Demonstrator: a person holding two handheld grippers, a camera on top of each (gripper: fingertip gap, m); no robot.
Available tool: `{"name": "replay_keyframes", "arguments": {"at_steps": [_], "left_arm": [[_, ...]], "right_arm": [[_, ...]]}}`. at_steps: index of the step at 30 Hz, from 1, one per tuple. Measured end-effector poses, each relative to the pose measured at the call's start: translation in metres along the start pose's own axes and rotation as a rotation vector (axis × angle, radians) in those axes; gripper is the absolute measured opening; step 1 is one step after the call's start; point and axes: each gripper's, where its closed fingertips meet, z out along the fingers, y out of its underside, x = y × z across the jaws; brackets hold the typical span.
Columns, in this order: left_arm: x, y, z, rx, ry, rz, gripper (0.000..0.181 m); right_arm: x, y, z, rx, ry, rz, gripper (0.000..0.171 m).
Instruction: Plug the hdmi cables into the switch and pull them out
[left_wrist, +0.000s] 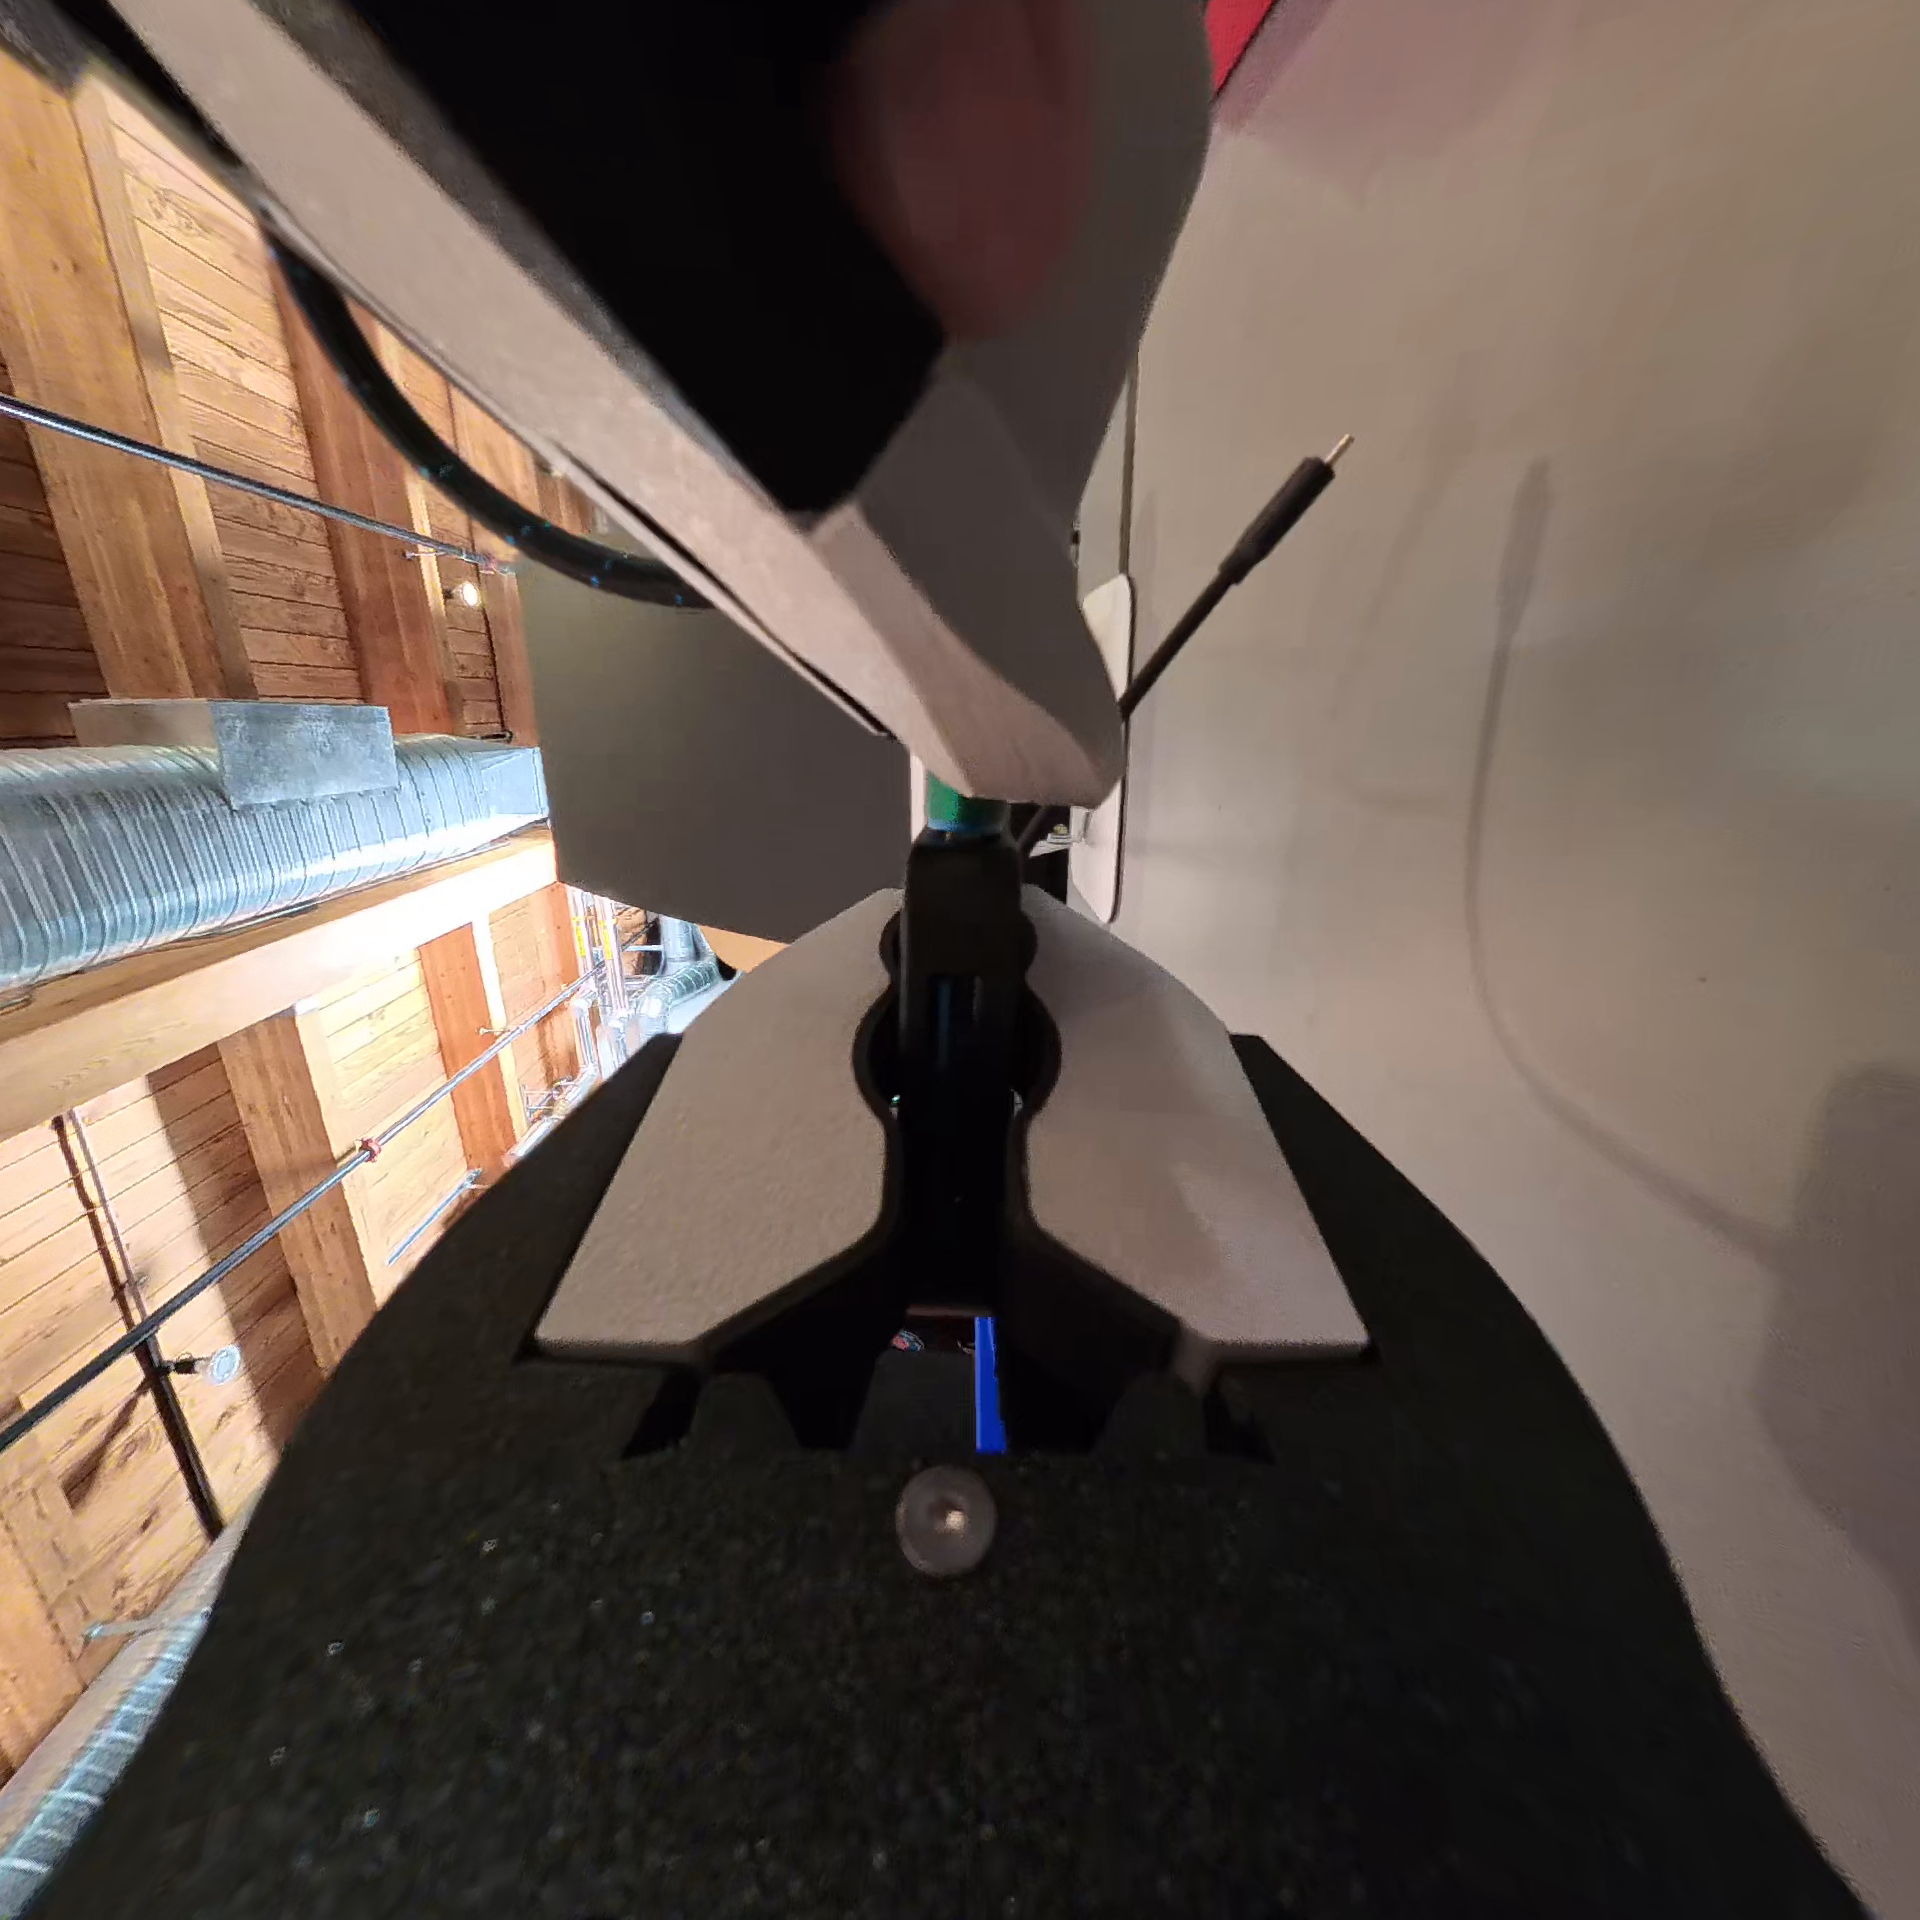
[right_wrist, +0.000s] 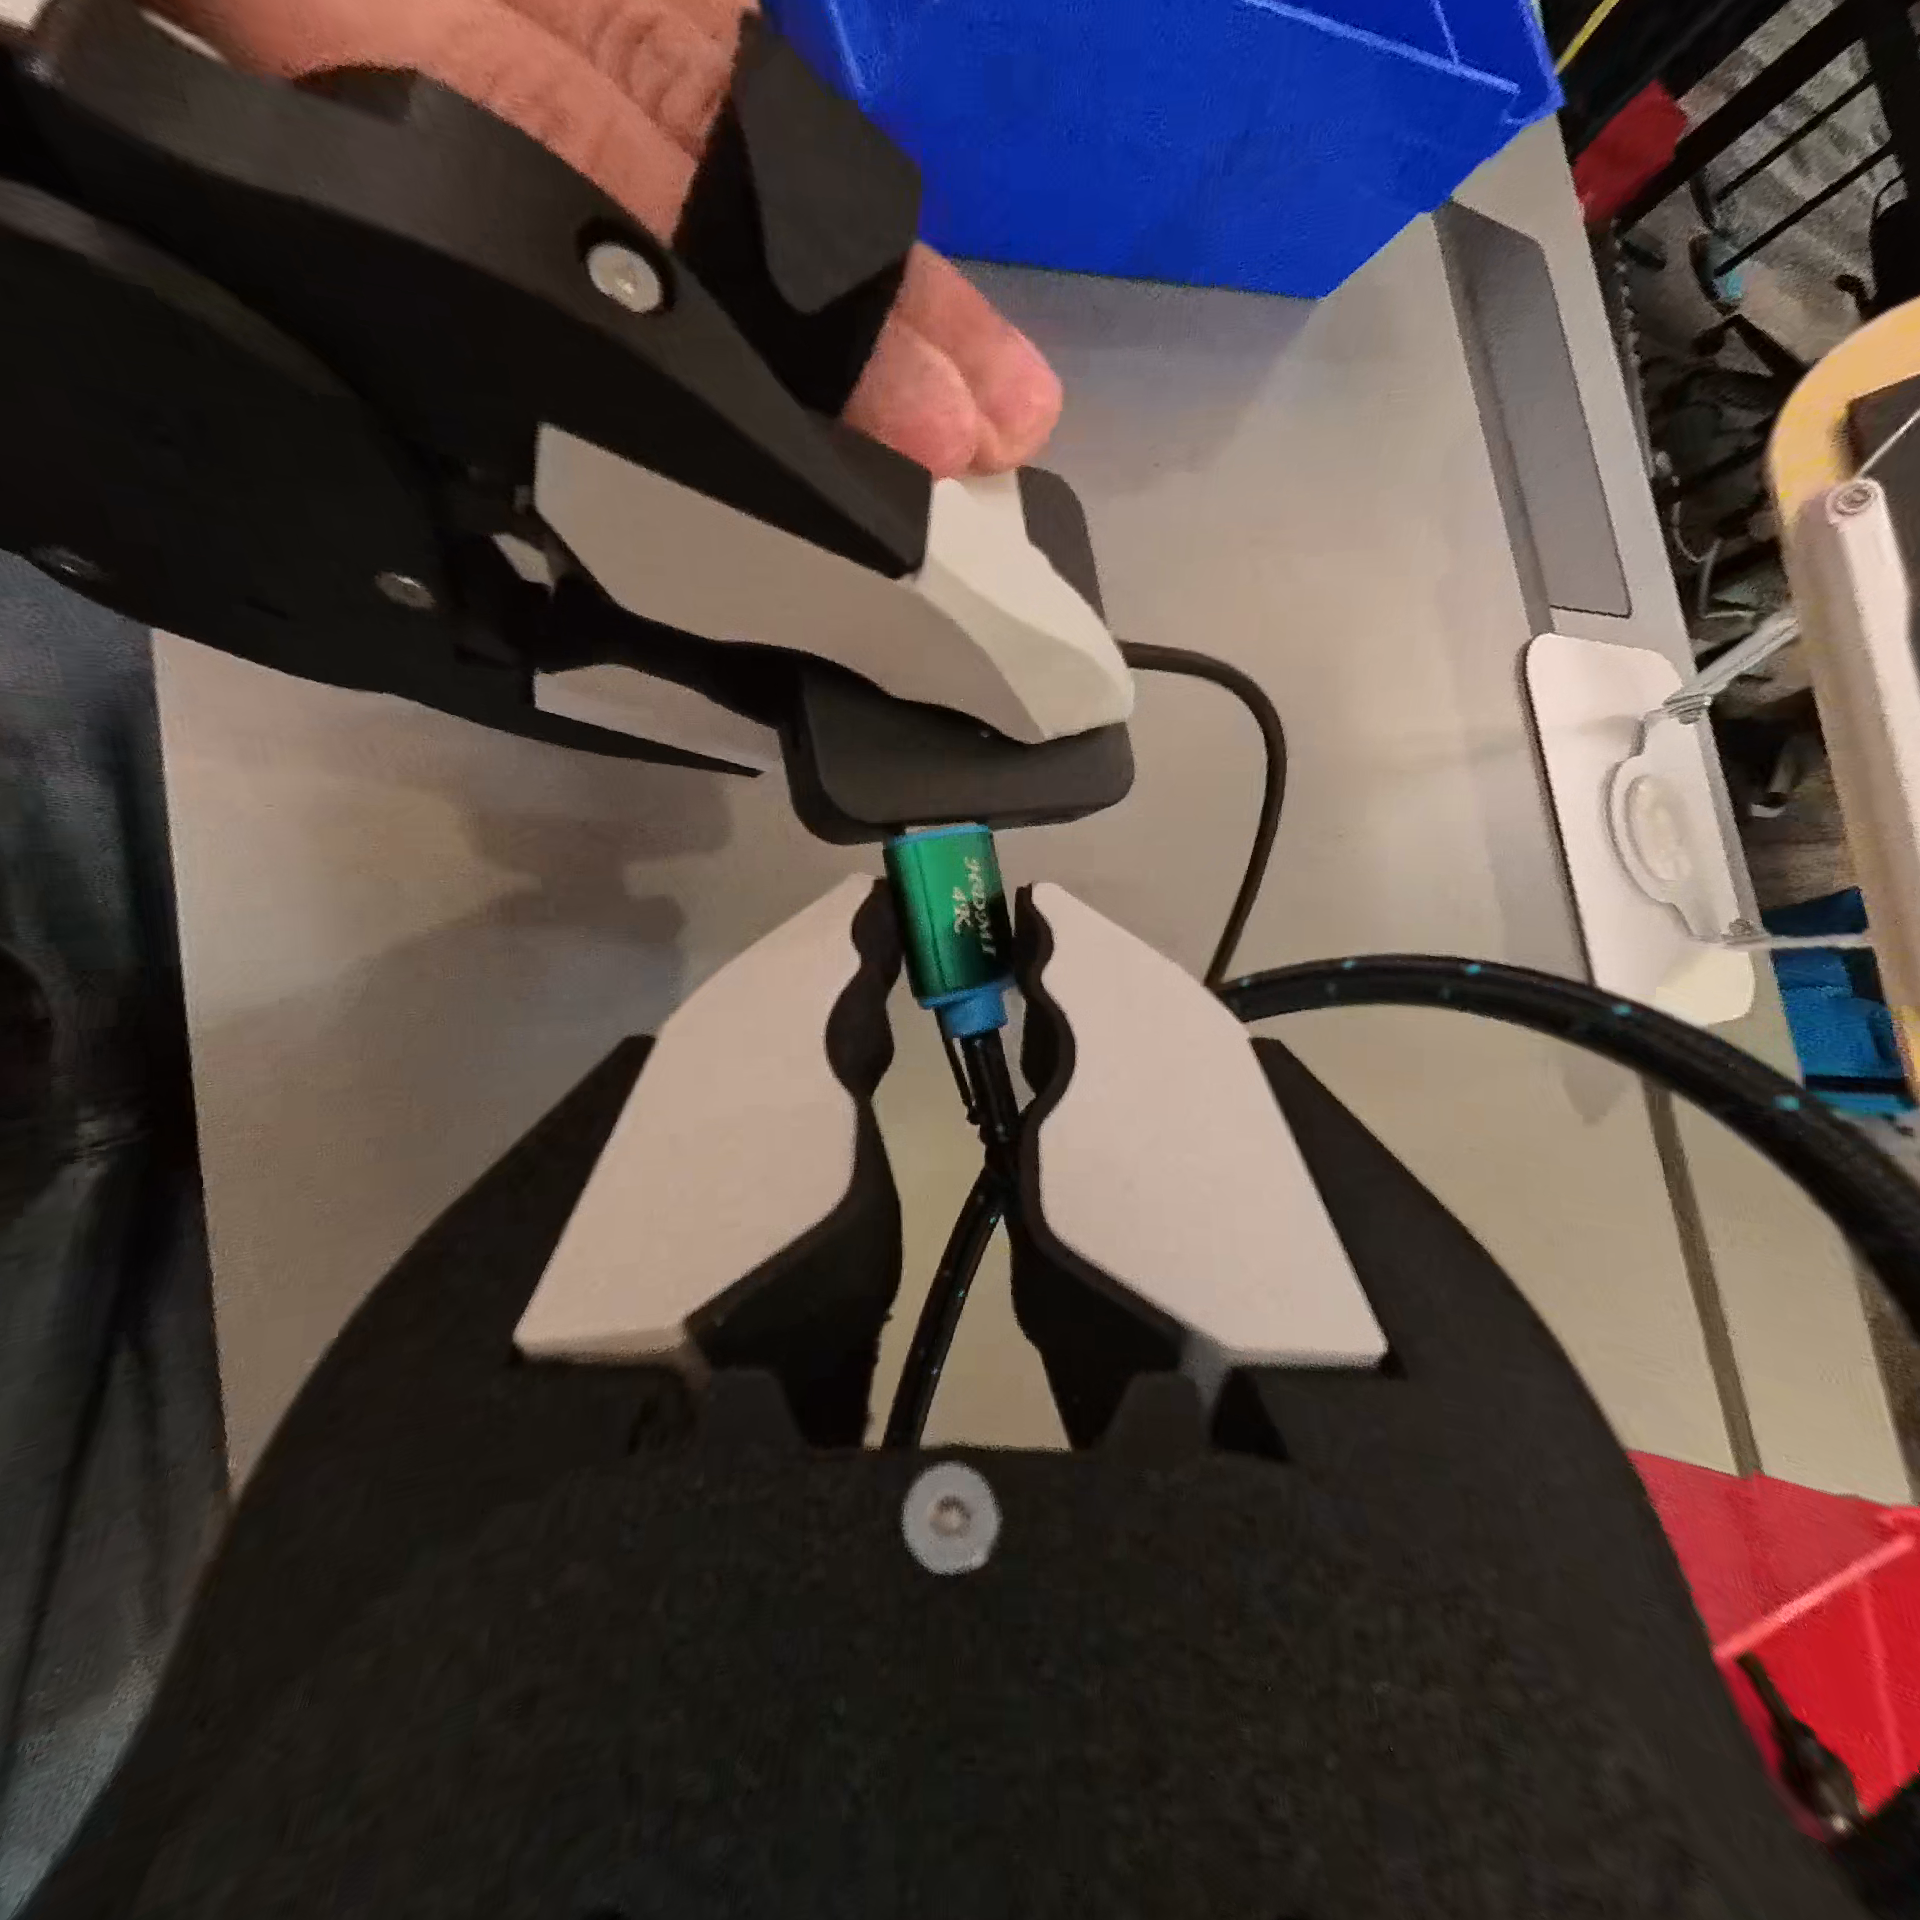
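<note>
The right gripper (right_wrist: 951, 914) was clamped on the green metallic plug (right_wrist: 948, 920) of an HDMI cable (right_wrist: 1455, 1049); its matte white, scalloped fingers (right_wrist: 1143, 1132) pinched the glossy shell from both sides. The plug's front end sat in the edge of the switch (right_wrist: 935, 774), a flat, matte black slab with rounded corners, and a blue collar showed at the plug's rear where the braided black cable with teal flecks ran back between the fingers and looped off to the right. A thin, smooth black lead (right_wrist: 1262, 790) curved away from the switch's far side.

The left gripper (right_wrist: 914, 717) came in from the upper left and was closed on the switch, one white wedge-shaped finger pressing its top face and the other under it, a hand (right_wrist: 831, 301) wrapped around its black handle. In the left wrist view the same grip appeared edge-on: white fingers (left_wrist: 758, 1122) squeezed the dark body of the switch (left_wrist: 961, 1029), with the green plug (left_wrist: 956, 808) just beyond and a slender black connector (left_wrist: 1278, 520) sticking out over the pale surface.

Everything was held above a smooth grey table (right_wrist: 416, 935). A blue plastic bin (right_wrist: 1143, 125) stood at the far edge and a red bin (right_wrist: 1787, 1621) at the near right, leaving open room around the switch on its left side
</note>
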Motion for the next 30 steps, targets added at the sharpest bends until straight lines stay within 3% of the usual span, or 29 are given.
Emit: {"name": "replay_keyframes", "arguments": {"at_steps": [10,15,19,22,24,27,30], "left_arm": [[0.001,-0.002,-0.001,0.057,-0.057,0.014,0.014],[0.007,0.004,0.002,0.042,0.007,-0.042,0.014],[0.006,0.004,-0.003,0.094,0.115,-0.183,0.014],[0.005,-0.003,-0.011,0.164,0.191,-0.255,0.014],[0.004,-0.006,-0.014,0.183,0.206,-0.263,0.014],[0.004,-0.009,-0.014,0.174,0.219,-0.259,0.014],[0.01,-0.01,-0.012,0.142,0.274,-0.251,0.014]], "right_arm": [[-0.008,-0.002,-0.003,0.026,-0.099,0.086,0.025],[-0.008,-0.007,-0.016,0.069,-0.128,0.1,0.026],[-0.019,-0.04,-0.065,0.31,-0.192,0.02,0.031],[-0.004,-0.067,-0.136,0.616,-0.196,0.044,0.03],[0.019,-0.063,-0.176,0.741,-0.193,0.113,0.029],[0.023,-0.046,-0.173,0.625,-0.18,0.126,0.033],[-0.005,-0.052,-0.131,0.435,-0.115,-0.015,0.031]]}}
